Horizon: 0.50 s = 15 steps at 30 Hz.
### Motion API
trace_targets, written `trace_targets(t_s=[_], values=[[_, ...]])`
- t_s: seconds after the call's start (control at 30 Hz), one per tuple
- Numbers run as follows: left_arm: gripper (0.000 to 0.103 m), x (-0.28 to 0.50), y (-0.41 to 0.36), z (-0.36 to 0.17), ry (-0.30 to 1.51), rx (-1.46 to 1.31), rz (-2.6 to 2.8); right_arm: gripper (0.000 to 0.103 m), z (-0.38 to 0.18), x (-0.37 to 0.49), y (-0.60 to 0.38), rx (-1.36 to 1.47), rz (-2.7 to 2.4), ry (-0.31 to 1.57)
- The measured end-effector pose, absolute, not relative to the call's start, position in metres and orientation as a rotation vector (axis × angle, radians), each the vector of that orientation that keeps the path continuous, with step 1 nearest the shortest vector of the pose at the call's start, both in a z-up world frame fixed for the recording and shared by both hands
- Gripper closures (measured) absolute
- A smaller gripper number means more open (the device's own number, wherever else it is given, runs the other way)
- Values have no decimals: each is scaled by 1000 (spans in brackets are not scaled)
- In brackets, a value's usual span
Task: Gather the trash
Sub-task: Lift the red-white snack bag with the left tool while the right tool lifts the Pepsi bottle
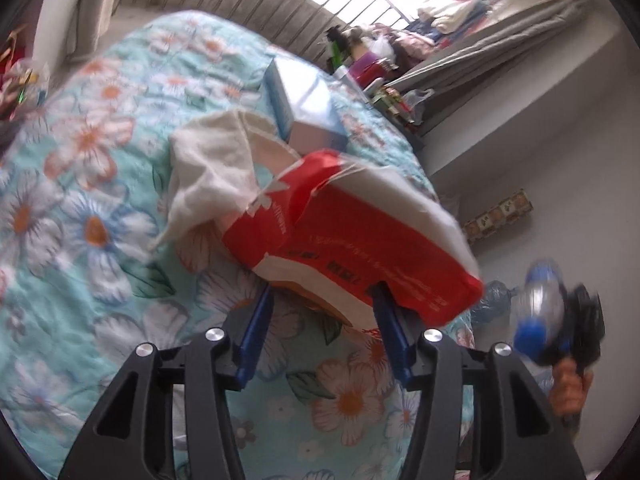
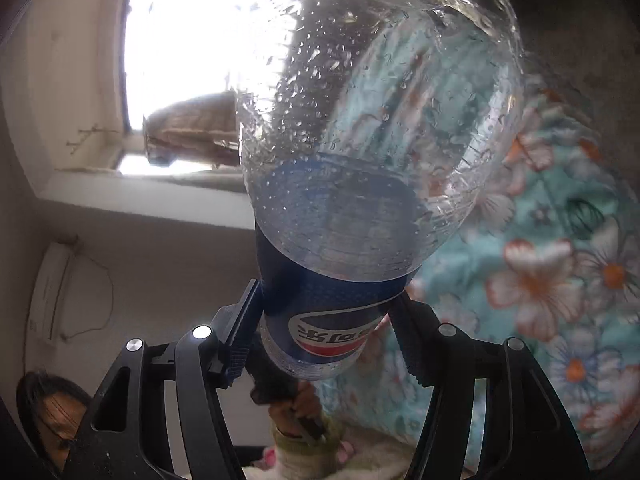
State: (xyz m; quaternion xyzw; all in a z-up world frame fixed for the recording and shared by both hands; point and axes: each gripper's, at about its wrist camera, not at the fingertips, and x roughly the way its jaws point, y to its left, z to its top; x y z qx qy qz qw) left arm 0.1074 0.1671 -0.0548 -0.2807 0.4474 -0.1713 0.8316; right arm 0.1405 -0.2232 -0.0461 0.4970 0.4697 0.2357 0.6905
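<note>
Left claw (image 1: pixel 324 300) apart around red tissue pack (image 1: pixel 360 240) on floral bed (image 1: pixel 80 208), right claw (image 2: pixel 328 320) clamped on clear cola bottle (image 2: pixel 360 160) beside the bed

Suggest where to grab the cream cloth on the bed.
Probably pinch the raised fold running down the cream cloth, coming from above on its left side. That edge lies free on the bedspread, while the right edge is crowded against the red pack, which leaves little room there.
</note>
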Motion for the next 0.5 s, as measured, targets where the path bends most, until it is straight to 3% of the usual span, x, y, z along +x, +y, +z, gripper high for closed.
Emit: trace_targets(t_s=[0.3,0.5], values=[[39,129,161,-74,1018,-776,-242,44,-94,143,-189,914,370,1229],[35,125,150,-74,980,-806,-145,44,-102,160,-173,919,336,1193]])
